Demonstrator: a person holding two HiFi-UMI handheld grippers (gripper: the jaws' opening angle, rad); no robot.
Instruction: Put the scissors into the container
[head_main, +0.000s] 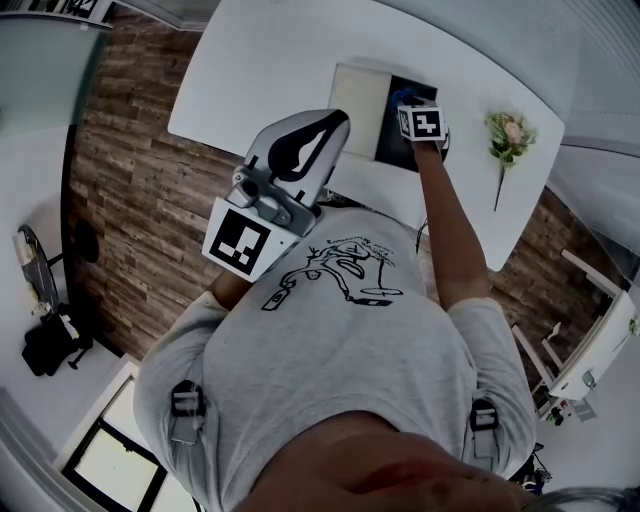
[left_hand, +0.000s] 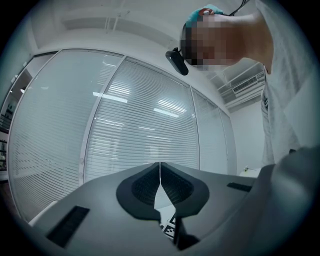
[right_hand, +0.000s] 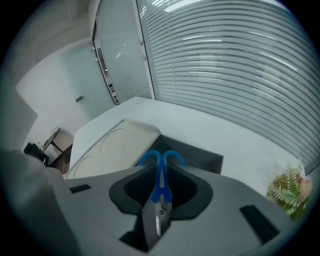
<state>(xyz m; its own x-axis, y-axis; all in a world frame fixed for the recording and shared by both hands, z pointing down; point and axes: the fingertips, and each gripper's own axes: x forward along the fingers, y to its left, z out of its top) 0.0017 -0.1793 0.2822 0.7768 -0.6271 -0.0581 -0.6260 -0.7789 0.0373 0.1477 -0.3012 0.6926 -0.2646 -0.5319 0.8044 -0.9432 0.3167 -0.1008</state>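
Note:
The scissors (right_hand: 161, 186) have blue handles and grey blades; the handles point away over a dark open container (right_hand: 202, 153). My right gripper (right_hand: 161, 169) is shut on them at the shank. In the head view the right gripper (head_main: 411, 108) hangs over the container (head_main: 392, 138) on the white table, and only the blue handles of the scissors (head_main: 404, 97) show. My left gripper (head_main: 336, 124) is held up in front of the person's chest, away from the table. In its own view the left gripper (left_hand: 160, 166) is shut with nothing between its pads.
The container's white lid (head_main: 358, 95) lies flat against its left side. An artificial flower sprig (head_main: 508, 134) rests on the white table (head_main: 270, 70) to the right of the container. Wood floor lies to the table's left. A glass wall with blinds (right_hand: 230, 65) stands beyond the table.

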